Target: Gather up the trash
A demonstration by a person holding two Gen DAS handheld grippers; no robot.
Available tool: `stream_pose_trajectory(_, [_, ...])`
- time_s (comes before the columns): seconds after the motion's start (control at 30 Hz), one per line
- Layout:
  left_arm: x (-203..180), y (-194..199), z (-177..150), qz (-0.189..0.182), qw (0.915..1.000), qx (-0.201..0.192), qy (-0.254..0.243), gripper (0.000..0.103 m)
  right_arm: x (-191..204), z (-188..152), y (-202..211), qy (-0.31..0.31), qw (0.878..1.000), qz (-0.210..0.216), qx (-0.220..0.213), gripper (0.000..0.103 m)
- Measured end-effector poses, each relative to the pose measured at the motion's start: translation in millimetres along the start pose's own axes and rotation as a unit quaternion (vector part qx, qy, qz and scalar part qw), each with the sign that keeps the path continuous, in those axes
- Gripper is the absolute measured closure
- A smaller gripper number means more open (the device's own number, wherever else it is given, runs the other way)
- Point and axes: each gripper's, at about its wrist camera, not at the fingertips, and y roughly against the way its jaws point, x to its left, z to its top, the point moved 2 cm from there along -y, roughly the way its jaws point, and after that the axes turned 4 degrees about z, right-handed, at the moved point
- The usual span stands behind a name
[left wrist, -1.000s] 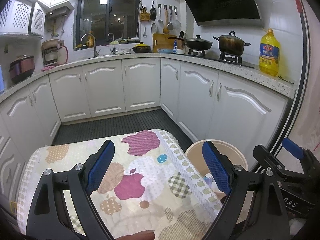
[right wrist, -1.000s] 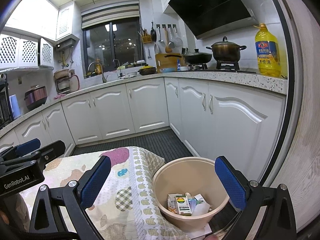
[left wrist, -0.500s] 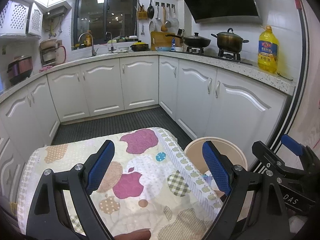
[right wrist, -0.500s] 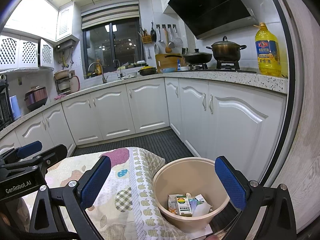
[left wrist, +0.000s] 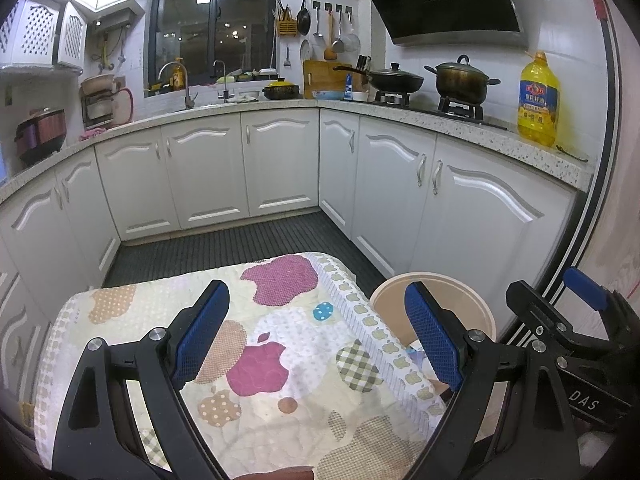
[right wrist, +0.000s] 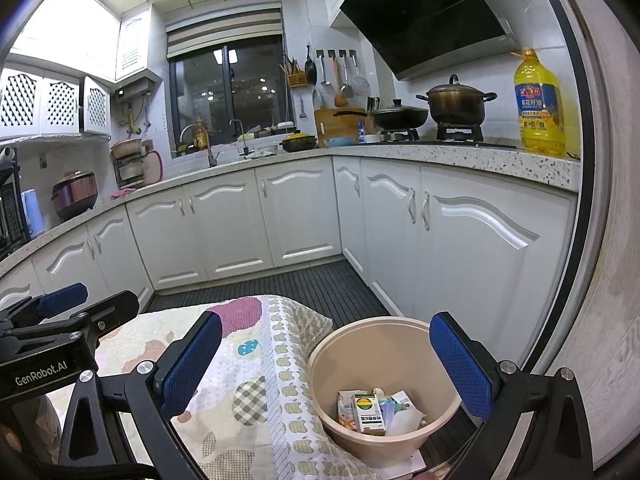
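Left wrist view: I am holding my left gripper (left wrist: 316, 344) spread and empty over the cloth-covered desk (left wrist: 280, 380), which is showing no trash; the bin (left wrist: 476, 312) is standing just beside it.

Right wrist view: I am holding my right gripper (right wrist: 326, 364) spread and empty above the bin (right wrist: 320, 360). Trash (right wrist: 376, 410), cartons and paper, is lying inside; collecting looks finished.
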Motion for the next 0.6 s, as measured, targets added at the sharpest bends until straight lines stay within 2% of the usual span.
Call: stream_pose_trajectory(0.6, [-0.1,0.3,-0.2,0.002,1.0,-0.001,-0.002,0.014,-1.5,-0.1,-1.4,0.001,1.0,0.001,0.002,0.0])
